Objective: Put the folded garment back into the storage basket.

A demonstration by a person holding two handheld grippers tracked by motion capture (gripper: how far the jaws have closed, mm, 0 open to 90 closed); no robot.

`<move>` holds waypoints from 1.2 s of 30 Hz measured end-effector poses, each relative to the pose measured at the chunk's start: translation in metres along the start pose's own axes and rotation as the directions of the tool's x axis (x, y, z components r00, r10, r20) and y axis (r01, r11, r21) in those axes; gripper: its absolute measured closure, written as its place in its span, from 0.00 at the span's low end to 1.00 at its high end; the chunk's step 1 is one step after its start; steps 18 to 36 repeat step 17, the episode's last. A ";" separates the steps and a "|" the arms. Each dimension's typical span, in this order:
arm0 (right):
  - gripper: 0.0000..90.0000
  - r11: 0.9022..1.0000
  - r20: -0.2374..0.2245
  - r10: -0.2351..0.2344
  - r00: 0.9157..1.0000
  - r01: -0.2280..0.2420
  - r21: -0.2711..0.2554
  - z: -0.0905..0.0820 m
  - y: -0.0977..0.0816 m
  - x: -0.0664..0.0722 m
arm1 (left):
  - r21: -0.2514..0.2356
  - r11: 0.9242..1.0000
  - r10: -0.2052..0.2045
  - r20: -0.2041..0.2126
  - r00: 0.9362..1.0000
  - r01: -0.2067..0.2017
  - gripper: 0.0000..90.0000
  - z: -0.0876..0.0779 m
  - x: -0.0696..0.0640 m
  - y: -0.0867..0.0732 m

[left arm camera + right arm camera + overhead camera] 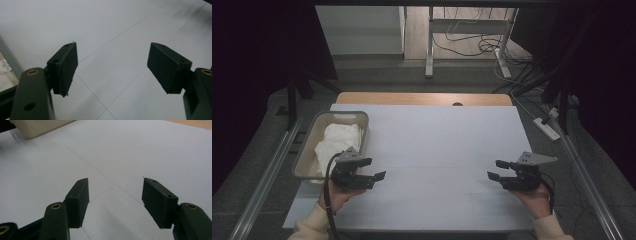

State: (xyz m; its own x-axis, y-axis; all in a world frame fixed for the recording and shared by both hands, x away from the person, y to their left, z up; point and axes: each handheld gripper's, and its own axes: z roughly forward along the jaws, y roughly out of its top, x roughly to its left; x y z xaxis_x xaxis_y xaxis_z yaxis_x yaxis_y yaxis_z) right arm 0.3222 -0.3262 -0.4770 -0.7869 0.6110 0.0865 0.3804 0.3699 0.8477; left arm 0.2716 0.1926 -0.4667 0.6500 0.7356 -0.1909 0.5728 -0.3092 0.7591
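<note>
High view: we hold the left tongs (373, 169) just beside a beige plastic basket (310, 145) of crumpled white cloth (337, 141) at the table's (437, 140) left edge. Both the left tongs and the right tongs (497, 169) gape wide, empty, over smooth white sheeting. No writing reads clearly.

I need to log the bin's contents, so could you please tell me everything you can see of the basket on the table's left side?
The basket is a beige, plastic-looking rectangular tub with rounded corners and a thick rim. It stands upright at the left edge of the white table, its long side running away from the person. Crumpled white cloth lies inside and covers most of the bottom. The left tool hovers just in front of its near right corner; whether they touch cannot be told.
</note>
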 end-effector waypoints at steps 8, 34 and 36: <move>0.42 0.998 -0.006 -0.051 0.999 0.051 0.020 0.007 0.002 0.007 | -0.005 1.000 -0.005 -0.003 1.000 0.005 0.28 0.000 0.001 0.000; 0.41 0.997 -0.011 -0.070 0.997 0.070 0.033 0.012 0.003 0.011 | -0.008 1.000 -0.003 -0.003 1.000 0.003 0.28 -0.001 0.001 0.000; 0.41 0.997 -0.011 -0.070 0.997 0.070 0.033 0.012 0.003 0.011 | -0.008 1.000 -0.003 -0.003 1.000 0.003 0.28 -0.001 0.001 0.000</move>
